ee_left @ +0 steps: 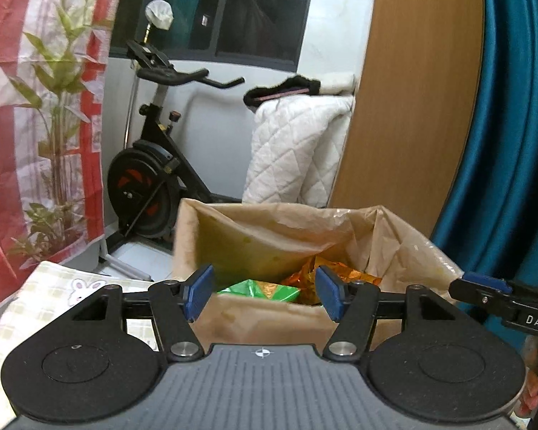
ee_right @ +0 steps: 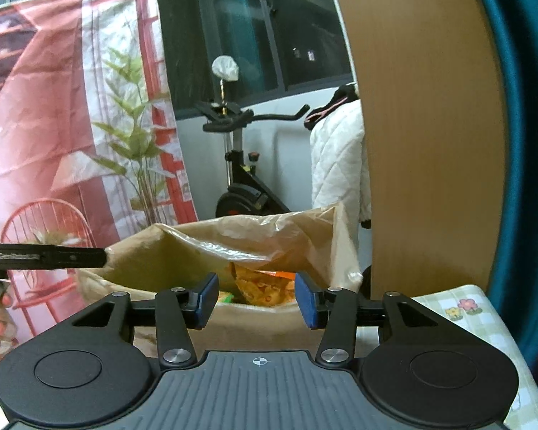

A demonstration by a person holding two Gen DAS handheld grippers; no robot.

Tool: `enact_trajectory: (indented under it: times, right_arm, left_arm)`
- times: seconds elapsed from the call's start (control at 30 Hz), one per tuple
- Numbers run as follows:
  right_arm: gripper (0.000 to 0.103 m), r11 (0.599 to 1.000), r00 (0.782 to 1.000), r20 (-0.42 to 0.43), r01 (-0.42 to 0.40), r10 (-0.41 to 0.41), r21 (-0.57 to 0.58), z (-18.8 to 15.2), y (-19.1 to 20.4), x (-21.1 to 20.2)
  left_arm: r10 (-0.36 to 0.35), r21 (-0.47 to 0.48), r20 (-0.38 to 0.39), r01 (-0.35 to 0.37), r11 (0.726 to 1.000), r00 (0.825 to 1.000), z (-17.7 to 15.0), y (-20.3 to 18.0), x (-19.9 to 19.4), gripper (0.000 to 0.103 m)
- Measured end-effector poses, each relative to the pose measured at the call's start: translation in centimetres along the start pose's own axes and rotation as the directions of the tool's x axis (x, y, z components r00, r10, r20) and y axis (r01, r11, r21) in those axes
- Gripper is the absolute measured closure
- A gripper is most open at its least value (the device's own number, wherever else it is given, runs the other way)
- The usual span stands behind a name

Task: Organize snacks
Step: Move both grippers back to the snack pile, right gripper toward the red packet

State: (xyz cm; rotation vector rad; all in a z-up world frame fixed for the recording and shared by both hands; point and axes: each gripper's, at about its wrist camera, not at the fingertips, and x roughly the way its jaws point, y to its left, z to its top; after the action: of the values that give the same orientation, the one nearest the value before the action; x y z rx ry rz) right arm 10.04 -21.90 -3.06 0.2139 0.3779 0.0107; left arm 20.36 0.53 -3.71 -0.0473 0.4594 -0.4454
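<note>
Your left claw (ee_left: 263,292) is half open with nothing between the pads, just short of the near rim of the brown paper bag (ee_left: 254,319) on the tabletop (ee_left: 53,286). The green snack pack (ee_left: 260,289) sits inside, dead ahead and lower; the orange pack (ee_left: 335,272) lies right of it. Your right claw (ee_right: 256,297) is narrower, also empty, and nearer the orange one.
</note>
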Motion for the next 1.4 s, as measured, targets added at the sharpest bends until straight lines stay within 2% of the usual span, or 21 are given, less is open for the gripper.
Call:
enact_trajectory:
  times: [0.13,0.27,0.37,0.47,0.57,0.67,0.93,1.23,1.4]
  right_arm:
    - [0.059,1.0,1.0,0.009,0.012,-0.013,0.021,-1.1,-0.2,-1.8]
    - [0.058,0.999,1.0,-0.002,0.026,-0.025,0.045,-2.4,-0.7,-2.9]
    - [0.058,0.998,0.999,-0.019,0.037,-0.036,0.046,-3.4,-0.9,-3.3]
    - [0.058,0.998,0.998,-0.053,0.043,-0.04,0.047,-4.4,-1.0,-3.3]
    - [0.058,0.998,0.995,-0.09,0.05,-0.045,0.045,-5.5,-1.3,-3.0]
    - [0.058,0.997,0.989,-0.134,0.061,-0.055,0.044,-6.6,-1.4,-2.4]
    - [0.058,0.996,0.971,-0.231,0.074,-0.062,0.045,-9.6,-1.5,-1.3]
    - [0.057,0.996,0.95,-0.306,0.081,-0.063,0.046,-12.1,-1.9,-0.3]
    - [0.054,0.995,0.93,-0.362,0.091,-0.067,0.049,-13.7,-2.3,0.4]
  left_arm:
    - [-0.01,-0.013,0.011,0.01,1.0,1.0,-0.7,0.6,-2.6,0.038]
    - [0.027,0.008,0.009,-0.027,1.0,1.0,-1.9,0.7,-3.7,0.038]
    - [0.056,0.009,-0.019,-0.056,0.998,0.998,-3.0,0.9,-4.1,0.038]
    - [0.071,-0.022,-0.056,-0.073,0.997,0.996,-4.2,1.2,-4.2,0.038]
    - [0.057,-0.087,-0.093,-0.065,0.994,0.994,-5.4,1.9,-4.3,0.038]
    - [0.054,-0.126,-0.119,-0.069,0.99,0.991,-6.7,2.2,-4.1,0.038]
    - [0.058,-0.134,-0.194,-0.085,0.987,0.979,-9.4,2.3,-3.3,0.038]
    - [0.058,-0.149,-0.244,-0.096,0.984,0.968,-10.9,2.6,-2.8,0.038]
    - [0.06,-0.152,-0.267,-0.104,0.983,0.962,-11.8,2.7,-2.7,0.038]
